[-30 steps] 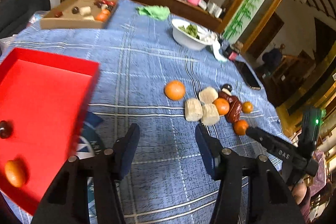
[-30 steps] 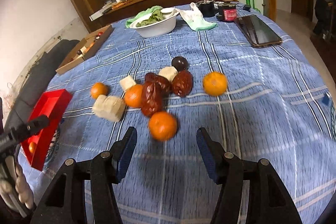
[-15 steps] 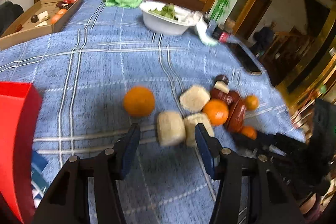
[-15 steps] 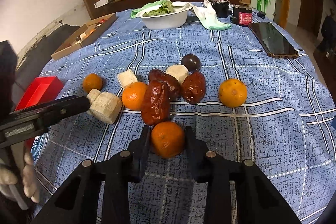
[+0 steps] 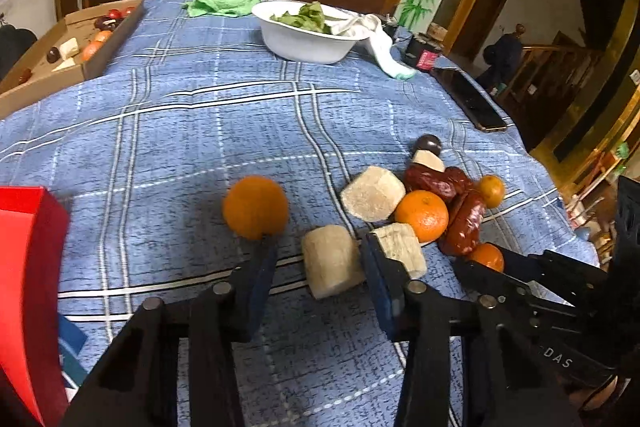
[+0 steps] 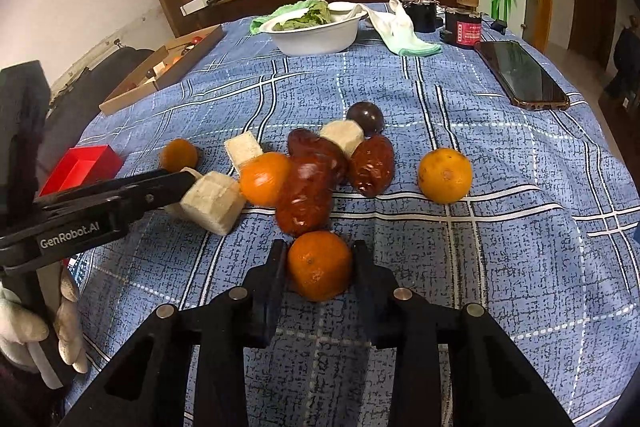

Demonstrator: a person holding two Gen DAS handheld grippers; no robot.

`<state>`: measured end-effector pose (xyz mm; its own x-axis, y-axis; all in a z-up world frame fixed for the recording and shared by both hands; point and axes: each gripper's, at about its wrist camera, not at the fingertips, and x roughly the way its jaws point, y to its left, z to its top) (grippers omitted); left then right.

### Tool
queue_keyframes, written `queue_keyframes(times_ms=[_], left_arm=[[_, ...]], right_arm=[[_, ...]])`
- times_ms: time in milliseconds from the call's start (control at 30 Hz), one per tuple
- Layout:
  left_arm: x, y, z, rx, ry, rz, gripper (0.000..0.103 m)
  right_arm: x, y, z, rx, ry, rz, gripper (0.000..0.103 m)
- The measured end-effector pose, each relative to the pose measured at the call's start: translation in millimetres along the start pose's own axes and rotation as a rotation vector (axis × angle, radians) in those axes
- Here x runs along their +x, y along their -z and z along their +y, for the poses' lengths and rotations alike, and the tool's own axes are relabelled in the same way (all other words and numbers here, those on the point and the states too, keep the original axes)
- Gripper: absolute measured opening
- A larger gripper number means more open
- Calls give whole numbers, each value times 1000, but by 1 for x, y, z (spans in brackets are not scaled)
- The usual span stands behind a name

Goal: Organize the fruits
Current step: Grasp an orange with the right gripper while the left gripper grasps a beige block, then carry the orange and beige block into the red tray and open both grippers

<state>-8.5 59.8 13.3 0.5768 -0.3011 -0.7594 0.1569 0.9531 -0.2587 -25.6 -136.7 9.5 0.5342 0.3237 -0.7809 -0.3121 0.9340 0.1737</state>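
On blue cloth, white bowl (image 5: pixel 308 45) of greens, right fingers (image 6: pixel 320 267) pinching orange (image 6: pixel 319 265), left fingers (image 5: pixel 320 267) pinching pale chunk (image 5: pixel 330 261).

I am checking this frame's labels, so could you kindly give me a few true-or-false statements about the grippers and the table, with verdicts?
1. The right gripper is shut on a small orange fruit. True.
2. The white bowl is empty. False: it holds green leaves.
3. A pale chunk sits between the fingers of the left gripper. True.
4. The phone lies in the red tray. False: it lies on the blue cloth, far from that tray.
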Motion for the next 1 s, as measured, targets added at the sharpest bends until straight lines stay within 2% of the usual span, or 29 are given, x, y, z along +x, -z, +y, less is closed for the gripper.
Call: queue_keyframes(times_ms=[33, 133, 267, 500, 667, 833, 1000], left_arm=[[-1, 1, -2, 6, 22, 0, 27], [-9, 8, -9, 49, 0, -3, 26], [-24, 19, -5, 33, -22, -9, 26], [-70, 34, 21, -82, -3, -90, 26], [-114, 40, 47, -137, -26, -170, 26], [-156, 52, 84, -194, -81, -256, 26], [-185, 69, 138, -292, -164, -317, 27]], right_arm=[[0, 0, 0, 1, -1, 0, 35], [-1, 0, 0, 3, -4, -1, 34], [-2, 0, -1, 10, -16, -2, 34], [-12, 0, 2, -1, -44, -52, 34], [-27, -1, 12, -25, -56, -100, 34], [-53, -7, 50, -68, -128, -117, 34], [-61, -19, 113, -153, -203, -101, 35]])
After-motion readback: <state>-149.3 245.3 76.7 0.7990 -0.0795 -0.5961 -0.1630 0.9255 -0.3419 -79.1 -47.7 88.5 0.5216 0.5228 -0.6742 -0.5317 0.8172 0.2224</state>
